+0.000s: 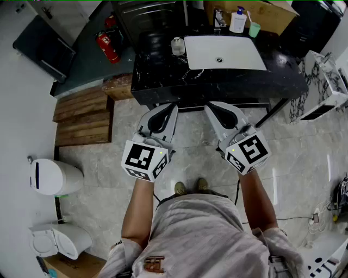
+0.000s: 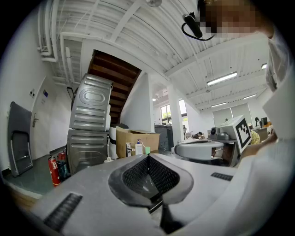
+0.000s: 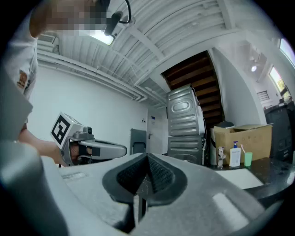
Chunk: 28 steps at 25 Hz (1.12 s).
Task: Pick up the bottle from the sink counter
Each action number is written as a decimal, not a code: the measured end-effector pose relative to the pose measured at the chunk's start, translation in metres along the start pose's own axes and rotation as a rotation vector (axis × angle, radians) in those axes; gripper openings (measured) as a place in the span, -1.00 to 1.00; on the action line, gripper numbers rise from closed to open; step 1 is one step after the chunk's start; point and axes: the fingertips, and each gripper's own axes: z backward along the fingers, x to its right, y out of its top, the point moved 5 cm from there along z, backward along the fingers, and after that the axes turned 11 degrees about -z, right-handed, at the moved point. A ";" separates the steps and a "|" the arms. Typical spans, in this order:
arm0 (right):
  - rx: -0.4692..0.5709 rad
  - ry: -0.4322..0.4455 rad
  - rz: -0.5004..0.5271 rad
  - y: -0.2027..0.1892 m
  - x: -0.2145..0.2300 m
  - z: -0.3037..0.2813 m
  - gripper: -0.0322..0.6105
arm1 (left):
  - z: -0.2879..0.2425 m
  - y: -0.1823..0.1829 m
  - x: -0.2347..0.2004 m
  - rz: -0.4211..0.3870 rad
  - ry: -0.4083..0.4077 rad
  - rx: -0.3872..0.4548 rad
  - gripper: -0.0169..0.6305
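Note:
A white pump bottle point(image 1: 237, 21) with a blue top stands at the back of the black sink counter point(image 1: 163, 76), next to a green cup point(image 1: 254, 29) and the faucet point(image 1: 219, 18). A small clear bottle point(image 1: 178, 46) stands left of the white basin point(image 1: 224, 53). My left gripper point(image 1: 166, 107) and right gripper point(image 1: 213, 107) hover side by side in front of the counter's near edge, both shut and empty. The left gripper view shows the pump bottle point(image 2: 138, 148) far beyond the shut gripper point(image 2: 148, 156). The right gripper view shows the pump bottle point(image 3: 235, 156) far right of the gripper point(image 3: 147, 156).
Two red fire extinguishers point(image 1: 109, 46) and a metal cabinet point(image 1: 147, 16) stand left of the counter. A cardboard box point(image 1: 261, 11) sits behind the sink. Wooden pallets point(image 1: 81, 117) and a white bin point(image 1: 54, 176) lie on the floor at left; marble slabs point(image 1: 326, 81) lean at right.

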 end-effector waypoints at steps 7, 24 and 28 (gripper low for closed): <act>0.005 0.013 -0.007 0.001 0.023 0.007 -0.89 | -0.021 -0.001 0.007 0.003 0.017 -0.009 -0.95; -0.013 0.073 -0.026 0.002 0.070 0.002 -0.89 | -0.062 -0.002 -0.002 -0.027 0.093 -0.039 -0.94; -0.021 0.065 -0.019 0.000 0.080 -0.012 -0.89 | -0.074 -0.009 -0.021 -0.022 0.104 -0.037 -0.94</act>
